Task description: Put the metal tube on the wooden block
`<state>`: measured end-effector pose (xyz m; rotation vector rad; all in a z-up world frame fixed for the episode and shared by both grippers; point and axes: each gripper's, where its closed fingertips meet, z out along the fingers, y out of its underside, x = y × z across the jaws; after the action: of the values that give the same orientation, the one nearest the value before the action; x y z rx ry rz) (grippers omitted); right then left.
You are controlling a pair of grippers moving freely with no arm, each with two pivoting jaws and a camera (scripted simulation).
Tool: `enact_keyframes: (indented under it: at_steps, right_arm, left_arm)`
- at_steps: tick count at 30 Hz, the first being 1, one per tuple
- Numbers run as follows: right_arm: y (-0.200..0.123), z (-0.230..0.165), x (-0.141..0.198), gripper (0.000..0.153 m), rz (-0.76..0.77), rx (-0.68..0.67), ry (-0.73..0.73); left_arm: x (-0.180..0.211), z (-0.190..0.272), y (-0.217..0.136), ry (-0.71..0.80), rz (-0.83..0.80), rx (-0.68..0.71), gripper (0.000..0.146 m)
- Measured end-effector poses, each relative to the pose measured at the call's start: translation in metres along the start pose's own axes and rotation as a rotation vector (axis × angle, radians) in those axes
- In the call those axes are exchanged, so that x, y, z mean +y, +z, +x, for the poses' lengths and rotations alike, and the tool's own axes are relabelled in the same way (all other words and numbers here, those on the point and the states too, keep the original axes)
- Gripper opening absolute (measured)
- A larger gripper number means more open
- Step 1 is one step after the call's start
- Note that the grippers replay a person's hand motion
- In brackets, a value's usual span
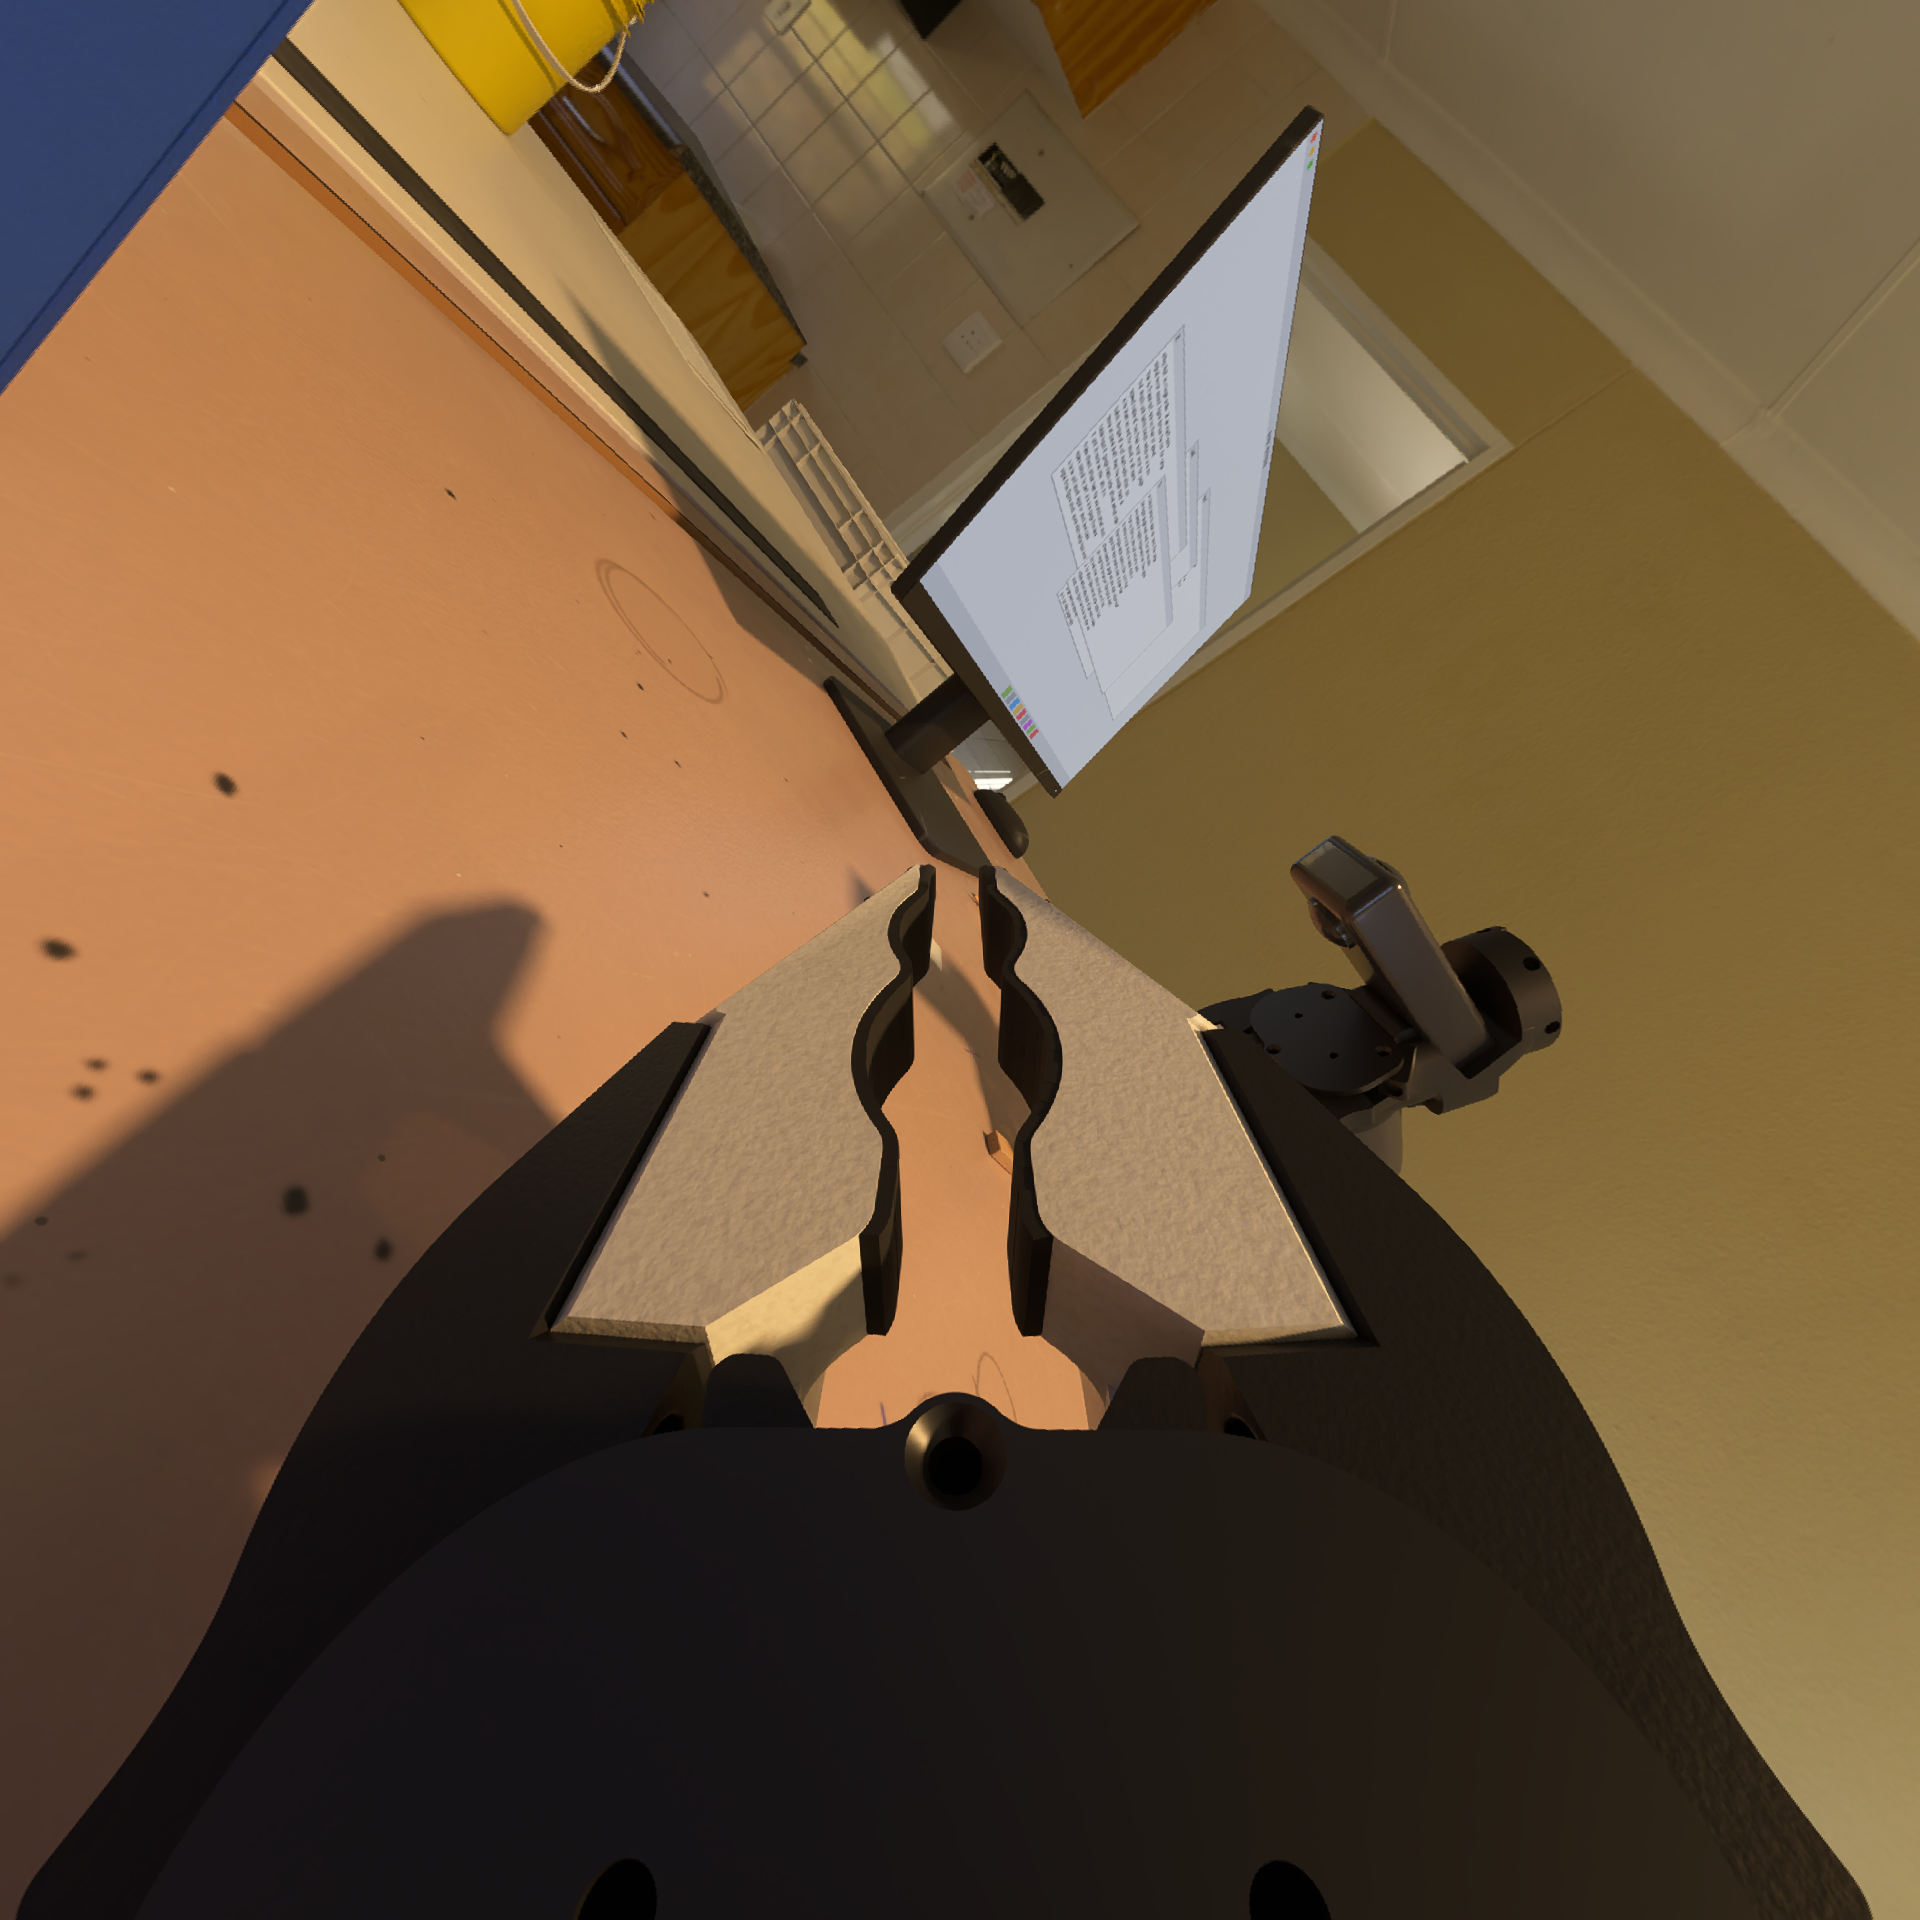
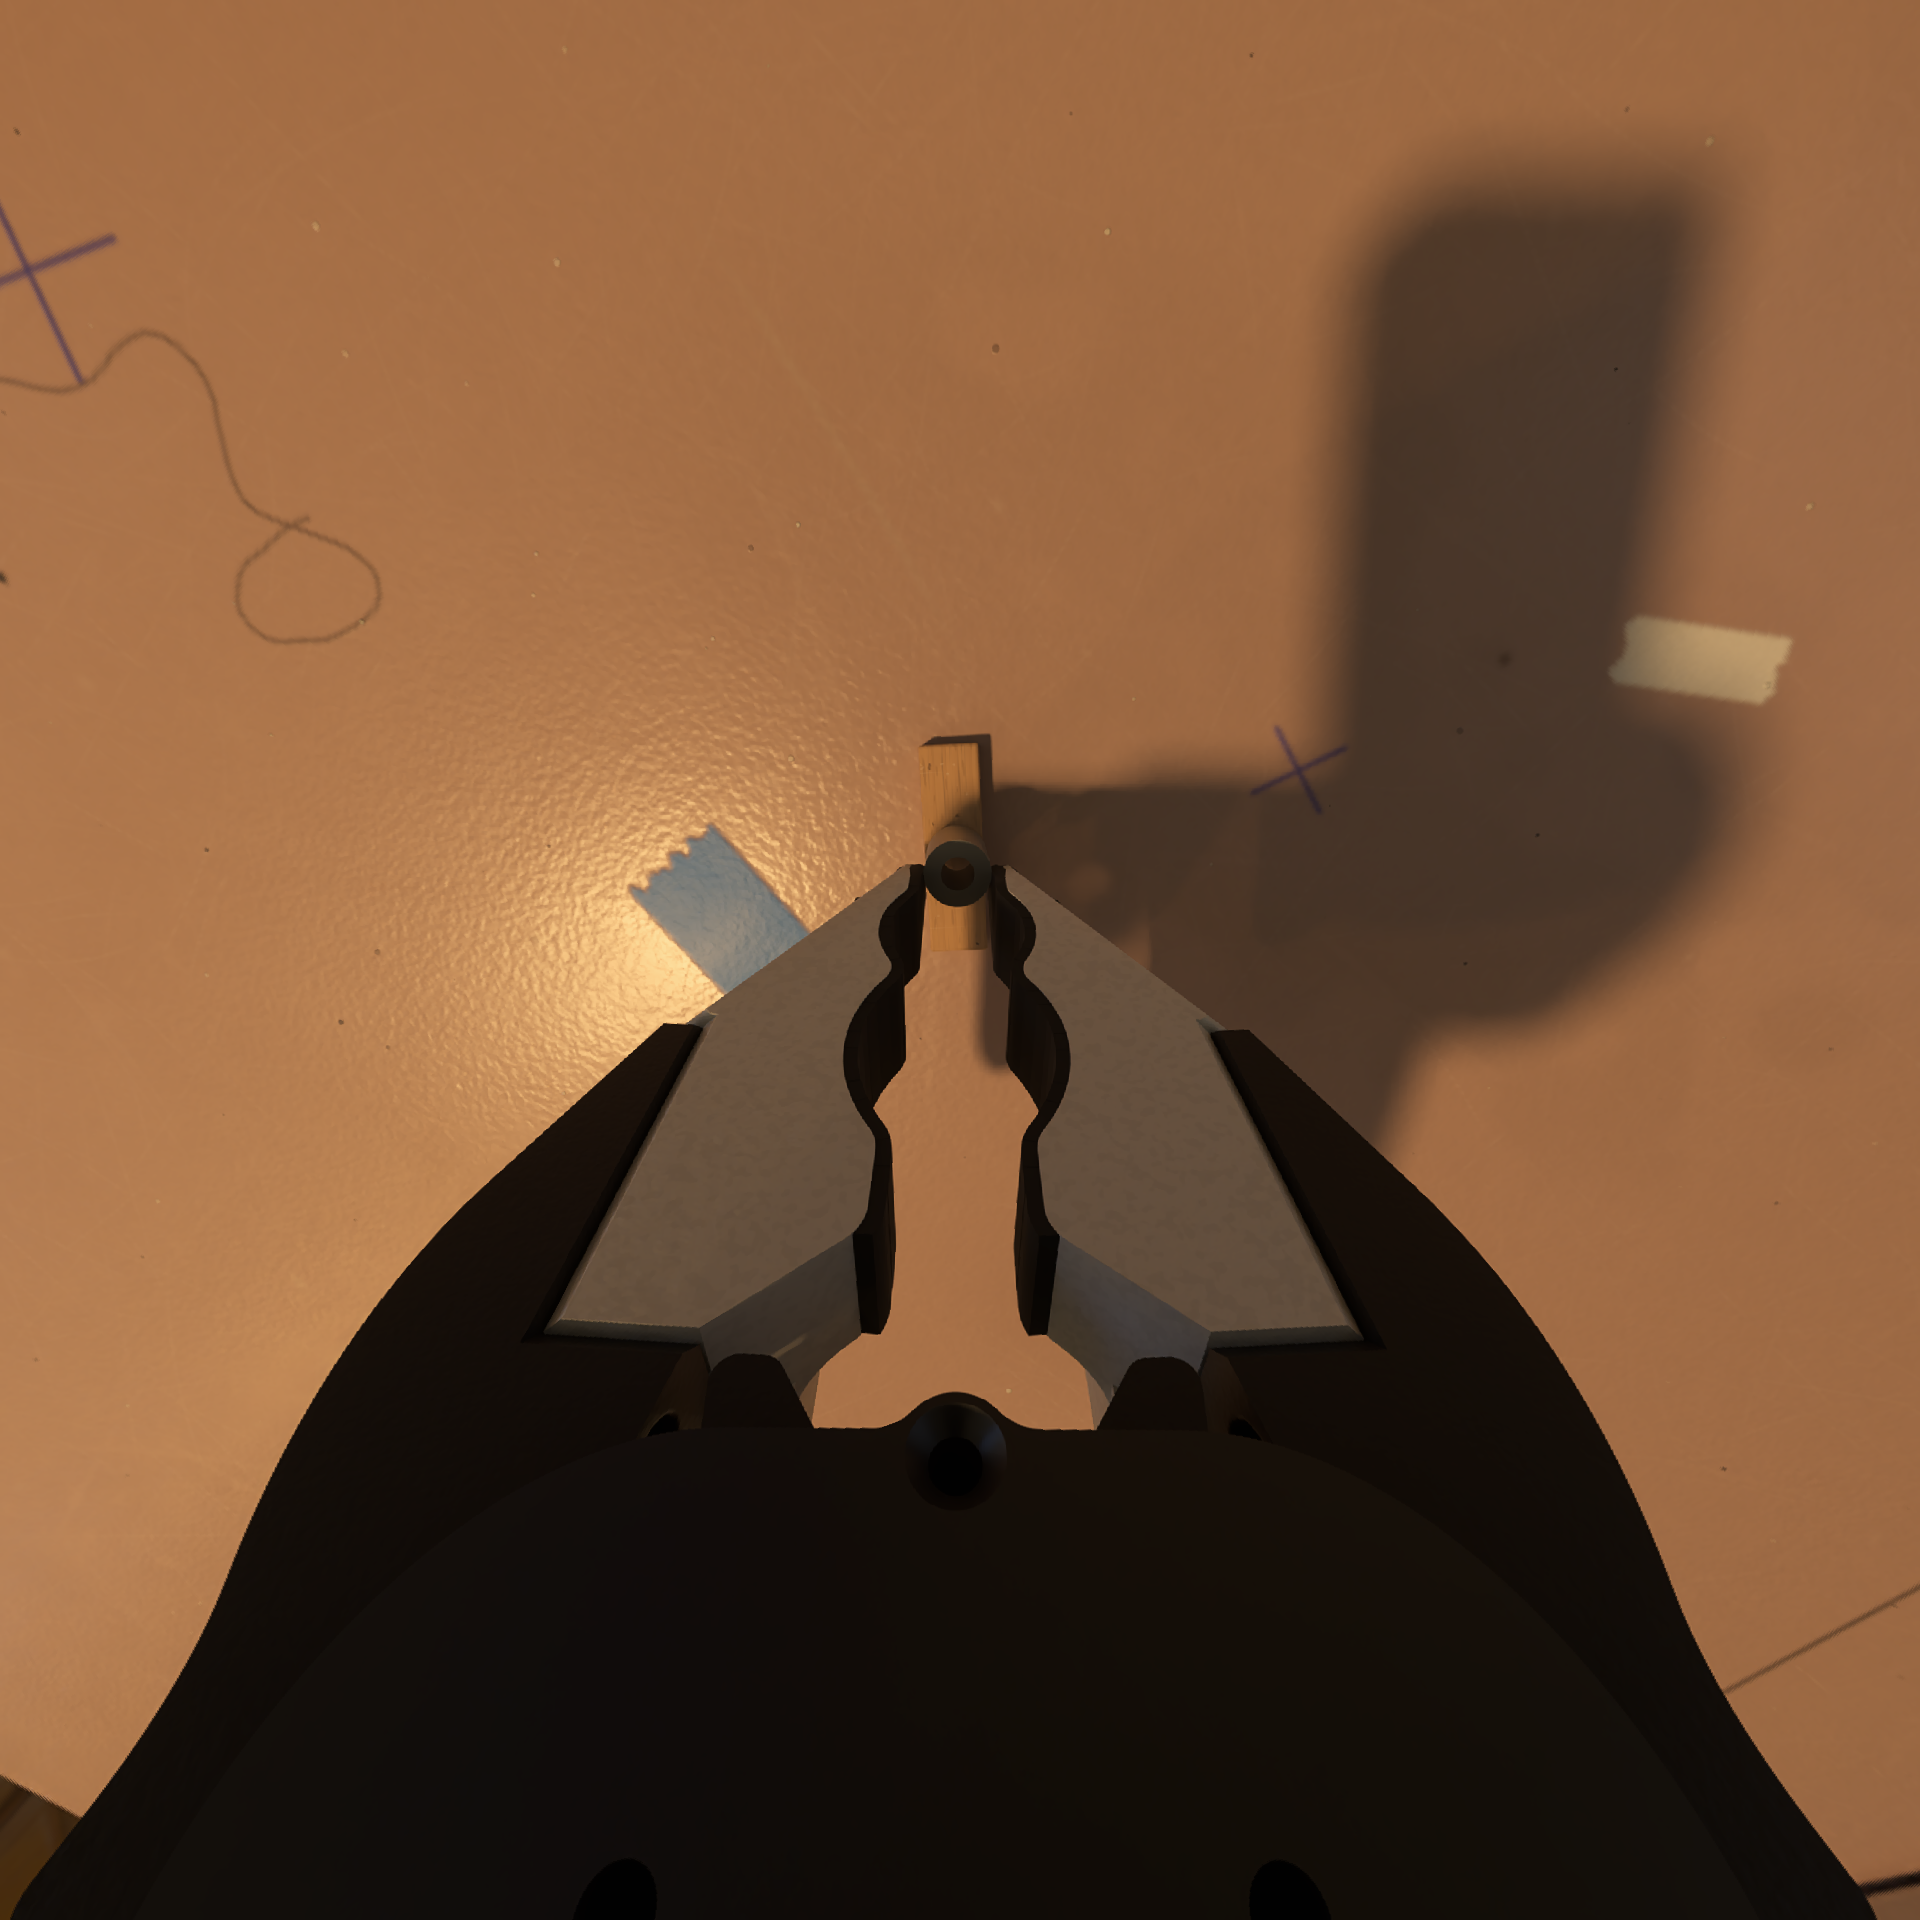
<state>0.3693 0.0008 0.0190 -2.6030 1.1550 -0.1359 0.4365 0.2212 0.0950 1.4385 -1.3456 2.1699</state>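
In the right wrist view, my right gripper (image 2: 957, 875) points straight down at the orange table (image 2: 623, 416). It is shut on the metal tube (image 2: 957, 873), a short grey tube seen end-on between the fingertips. The wooden block (image 2: 948, 784), a small pale upright-looking strip, lies directly under the tube. I cannot tell whether the tube touches it. In the left wrist view, my left gripper (image 1: 958, 883) is tilted sideways over the table (image 1: 312, 727). Its jaws are nearly together with nothing between them. Neither the tube nor the block shows there.
Two pieces of pale tape (image 2: 717, 904) (image 2: 1699, 660) and pen marks lie on the table. A monitor (image 1: 1122, 499) stands at the table's far edge, with a blue panel (image 1: 94, 156) at the left. A dark grey device (image 1: 1423, 997) shows right of my left gripper.
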Motion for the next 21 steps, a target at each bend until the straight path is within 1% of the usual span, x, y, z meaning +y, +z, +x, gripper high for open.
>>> enact_keyframes:
  at_steps: [16, 21]
  right_arm:
    - [-0.0002, 0.0, 0.0004, 0.012, -0.065, 0.041, -0.057]
    - [-0.0002, 0.0, 0.0004, 0.012, -0.085, 0.034, -0.062]
  left_arm:
    - [-0.0007, -0.0005, -0.0007, -0.008, 0.003, 0.003, 0.008]
    - [-0.0009, -0.0007, -0.0009, -0.011, 0.003, 0.003, 0.009]
